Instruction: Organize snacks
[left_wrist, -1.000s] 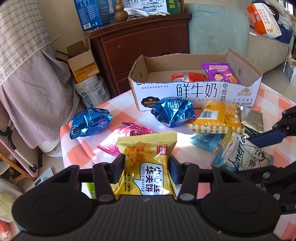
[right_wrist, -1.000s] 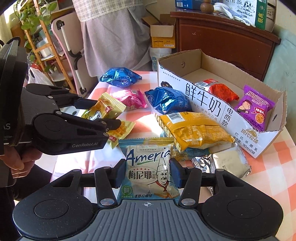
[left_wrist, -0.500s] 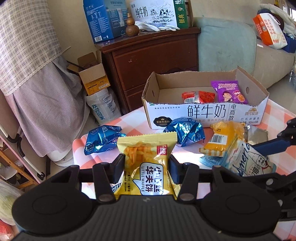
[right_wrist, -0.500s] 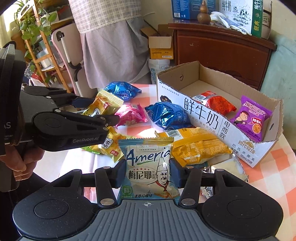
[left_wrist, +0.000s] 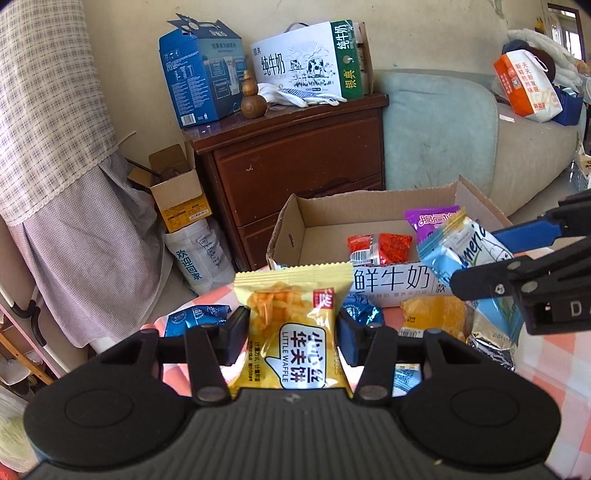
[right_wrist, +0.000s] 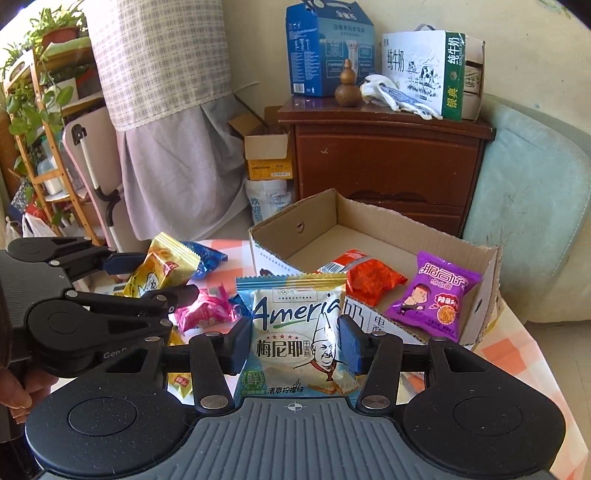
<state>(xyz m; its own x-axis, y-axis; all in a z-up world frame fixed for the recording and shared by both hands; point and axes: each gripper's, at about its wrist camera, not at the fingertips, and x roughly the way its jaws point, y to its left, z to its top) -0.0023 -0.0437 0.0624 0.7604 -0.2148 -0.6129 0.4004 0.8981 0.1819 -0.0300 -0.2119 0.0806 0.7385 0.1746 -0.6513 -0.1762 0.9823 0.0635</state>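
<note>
My left gripper (left_wrist: 291, 334) is shut on a yellow Little Waffle packet (left_wrist: 295, 325) and holds it above the table, in front of the open cardboard box (left_wrist: 332, 206). My right gripper (right_wrist: 293, 345) is shut on a light blue Ameria cake packet (right_wrist: 295, 325) and holds it near the box's front wall. The box (right_wrist: 369, 221) holds a red packet (right_wrist: 369, 280) and a purple packet (right_wrist: 436, 291). The cake packet (left_wrist: 461, 243) and right gripper also show in the left wrist view, at the right.
Blue (left_wrist: 184, 319), pink (right_wrist: 205, 312), orange (left_wrist: 432, 321) and silver (left_wrist: 491, 339) packets lie on the checked tablecloth (right_wrist: 517, 347). A brown cabinet (left_wrist: 295, 162) with milk cartons stands behind the box. A sofa (left_wrist: 480, 140) is at the right.
Both grippers have risen with their packets and moved nearer the box. The table and loose packets now sit lower in both views.
</note>
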